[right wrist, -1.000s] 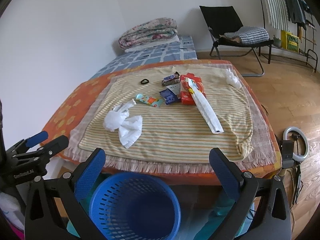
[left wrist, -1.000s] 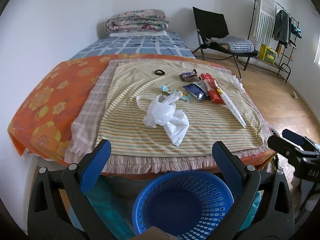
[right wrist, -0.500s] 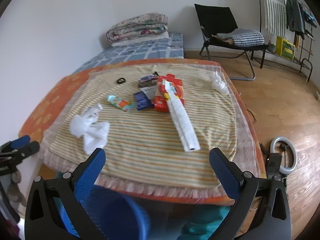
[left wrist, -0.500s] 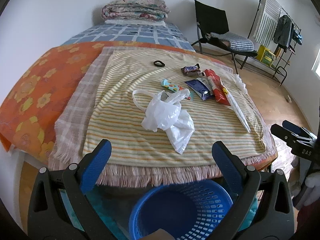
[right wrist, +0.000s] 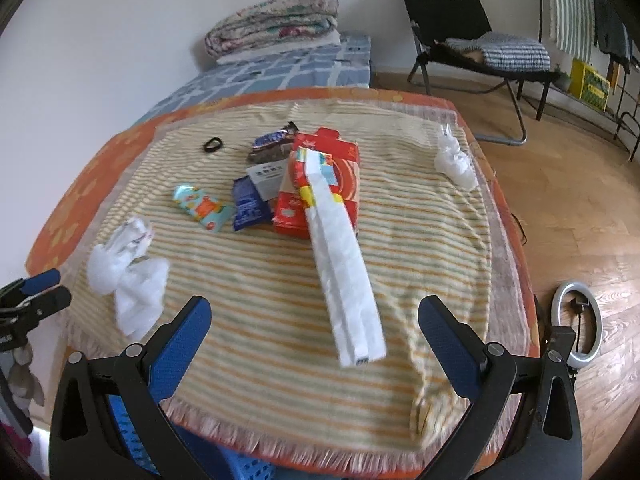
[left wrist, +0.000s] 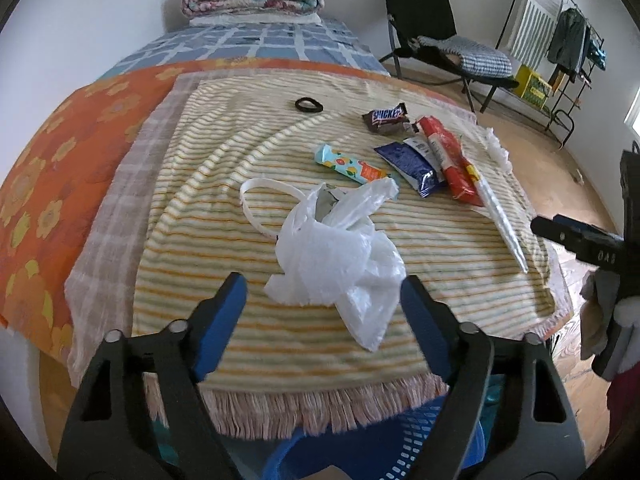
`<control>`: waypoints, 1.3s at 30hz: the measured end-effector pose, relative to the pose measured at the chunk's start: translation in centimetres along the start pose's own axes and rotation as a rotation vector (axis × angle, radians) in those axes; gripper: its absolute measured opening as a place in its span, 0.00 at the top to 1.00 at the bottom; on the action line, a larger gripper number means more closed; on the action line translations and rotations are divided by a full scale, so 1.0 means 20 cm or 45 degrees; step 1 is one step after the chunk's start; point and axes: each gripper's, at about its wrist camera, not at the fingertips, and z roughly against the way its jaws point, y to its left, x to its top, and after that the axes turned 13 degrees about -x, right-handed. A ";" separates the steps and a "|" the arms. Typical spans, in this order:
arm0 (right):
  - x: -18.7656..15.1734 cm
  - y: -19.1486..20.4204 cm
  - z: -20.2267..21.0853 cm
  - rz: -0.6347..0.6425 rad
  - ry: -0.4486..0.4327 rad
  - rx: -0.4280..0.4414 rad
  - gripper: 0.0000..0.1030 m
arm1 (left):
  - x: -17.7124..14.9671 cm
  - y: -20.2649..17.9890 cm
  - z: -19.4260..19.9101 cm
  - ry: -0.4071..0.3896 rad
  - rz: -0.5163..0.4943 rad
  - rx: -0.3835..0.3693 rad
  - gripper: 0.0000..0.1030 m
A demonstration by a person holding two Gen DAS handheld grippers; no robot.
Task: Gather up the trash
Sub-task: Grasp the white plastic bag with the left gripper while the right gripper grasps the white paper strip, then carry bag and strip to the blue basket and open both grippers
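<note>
Trash lies scattered on a striped blanket (left wrist: 224, 184) covering a bed: in the left wrist view, the left tool (left wrist: 322, 312) has its blue jaws apart, just narrowed, with nothing pressed between them, framing a crumpled white plastic bag (left wrist: 340, 256) near the blanket's fringed near edge, while a Snickers wrapper (left wrist: 386, 117), teal snack wrapper (left wrist: 352, 166), dark blue packet (left wrist: 412, 166) and red packet (left wrist: 450, 156) lie toward the far right side. In the right wrist view, the right tool (right wrist: 314, 326) gapes wide and empty over the blanket's near edge, a long white paper sleeve (right wrist: 346, 280) running toward it from the red packet; a blue basket (right wrist: 240, 466) peeks out below the fringe.
</note>
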 end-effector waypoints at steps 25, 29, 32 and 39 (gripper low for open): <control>0.11 -0.04 -0.44 -0.076 0.242 0.076 0.62 | 0.07 0.08 -0.21 0.083 0.051 -0.081 0.63; 0.09 -0.05 -0.41 -0.091 0.244 0.117 0.73 | 0.07 0.06 -0.20 0.066 0.042 -0.077 0.65; 0.08 -0.05 -0.38 -0.098 0.236 0.141 0.81 | 0.07 0.05 -0.17 0.049 0.047 -0.086 0.67; 0.08 -0.04 -0.26 -0.110 0.178 0.169 0.82 | 0.06 0.01 -0.09 0.016 0.020 -0.090 0.67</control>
